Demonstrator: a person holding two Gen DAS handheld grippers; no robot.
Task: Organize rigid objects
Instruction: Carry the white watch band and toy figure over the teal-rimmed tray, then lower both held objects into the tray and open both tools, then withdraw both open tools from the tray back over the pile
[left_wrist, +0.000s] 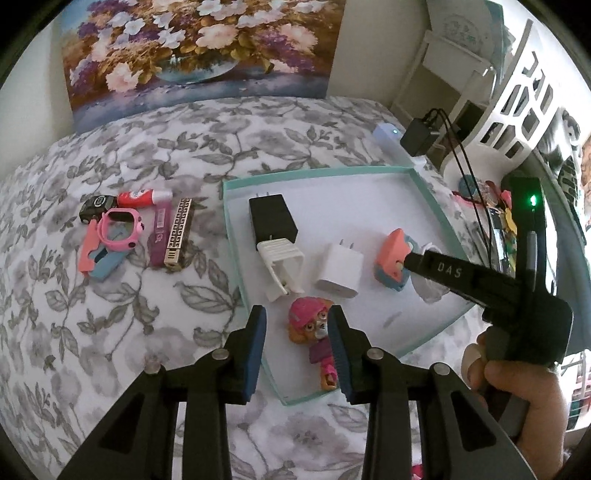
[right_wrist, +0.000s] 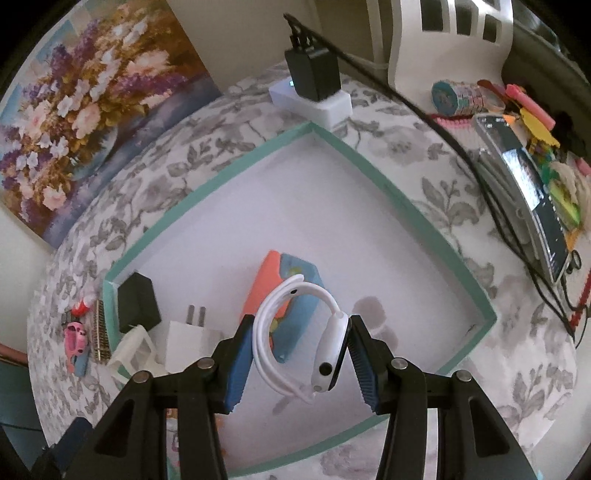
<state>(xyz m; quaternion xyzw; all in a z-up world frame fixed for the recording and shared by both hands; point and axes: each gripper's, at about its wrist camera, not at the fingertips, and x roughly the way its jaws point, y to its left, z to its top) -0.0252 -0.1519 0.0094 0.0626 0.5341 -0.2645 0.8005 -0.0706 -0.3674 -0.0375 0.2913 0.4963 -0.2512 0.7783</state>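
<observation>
Both grippers work over a shallow teal-rimmed white tray (left_wrist: 236, 236) on a desk covered in grey floral cloth (left_wrist: 129, 155).

The tray holds one black block charger (left_wrist: 271, 221), one white wall plug (left_wrist: 340, 267), one white plastic clip (left_wrist: 282, 264), one coral-and-blue toy (left_wrist: 391, 258) and one pink-helmeted pup figurine (left_wrist: 310, 325). Six small items lie in a cluster left of the tray. The left gripper (left_wrist: 297, 325) points steeply down, jaws straddling the figurine; whether they press it cannot be told. The right gripper (right_wrist: 301, 341), held by a hand (left_wrist: 517, 391), has its jaws pinching one white smartwatch (right_wrist: 325, 350) above the tray.
</observation>
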